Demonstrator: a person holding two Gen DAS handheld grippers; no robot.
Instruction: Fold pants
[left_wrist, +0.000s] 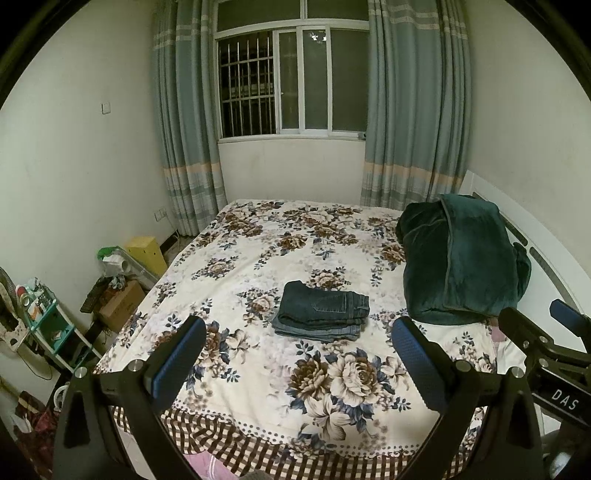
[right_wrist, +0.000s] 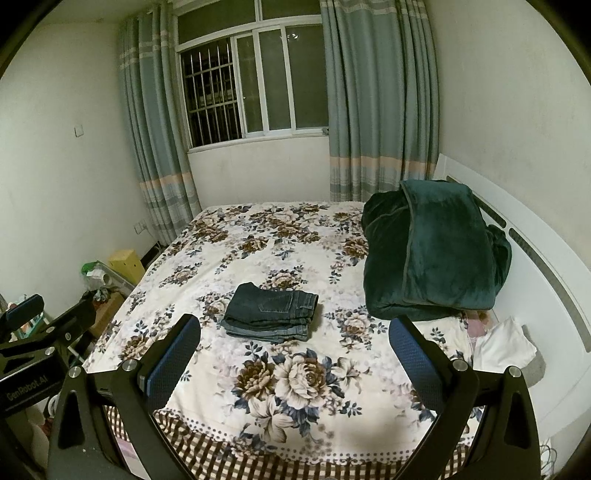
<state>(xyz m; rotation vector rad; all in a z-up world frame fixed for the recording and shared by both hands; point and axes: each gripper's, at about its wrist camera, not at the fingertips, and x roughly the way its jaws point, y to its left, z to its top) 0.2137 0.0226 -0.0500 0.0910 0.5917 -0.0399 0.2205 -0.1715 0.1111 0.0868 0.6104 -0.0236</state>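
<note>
Dark blue jeans (left_wrist: 320, 311) lie folded into a compact stack in the middle of the floral bedspread (left_wrist: 258, 236); they also show in the right wrist view (right_wrist: 271, 311). My left gripper (left_wrist: 299, 334) is open and empty, held back above the near edge of the bed, well short of the jeans. My right gripper (right_wrist: 294, 332) is open and empty, likewise above the near edge. The right gripper shows at the right edge of the left wrist view (left_wrist: 546, 336), and the left gripper at the left edge of the right wrist view (right_wrist: 40, 325).
A folded dark green blanket (left_wrist: 458, 258) sits at the right side of the bed by the white headboard (right_wrist: 535, 266). A white pillow (right_wrist: 504, 345) lies near it. Boxes (left_wrist: 122, 304) and a small shelf (left_wrist: 48, 317) stand on the floor to the left. Window and curtains behind.
</note>
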